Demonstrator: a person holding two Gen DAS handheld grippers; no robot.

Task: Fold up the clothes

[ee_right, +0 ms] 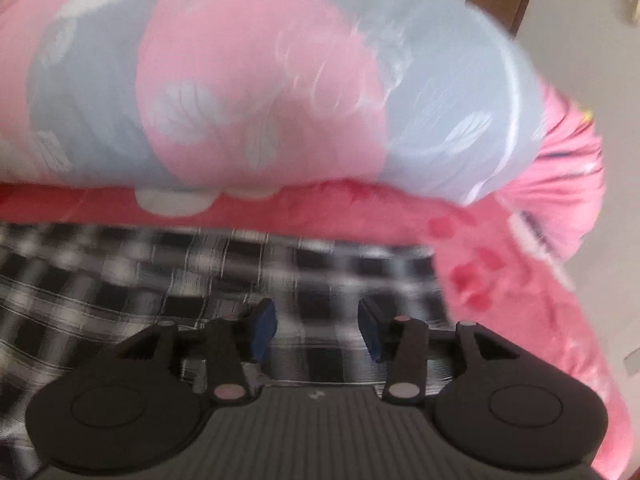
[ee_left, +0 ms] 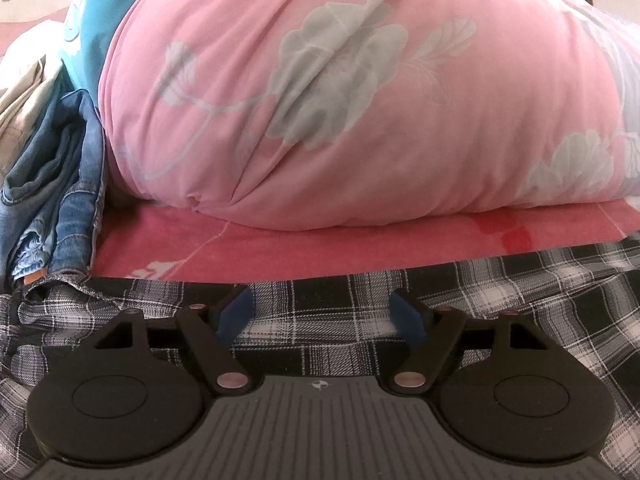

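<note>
Left to right: jeans [ee_left: 56, 168] piled at the edge; plaid shirt [ee_left: 360, 304] spread on the red sheet [ee_left: 280, 240] before the pink quilt [ee_left: 320, 100]. Left gripper [ee_left: 320, 312]: jaws wide over the plaid, nothing clamped. Right gripper [ee_right: 318, 328]: jaws part-open, empty, just above the shirt. Cloth judged light, limp, easily bunched; best pinched at a hem or corner. Sleeves and collar are cut off; right view blurred
</note>
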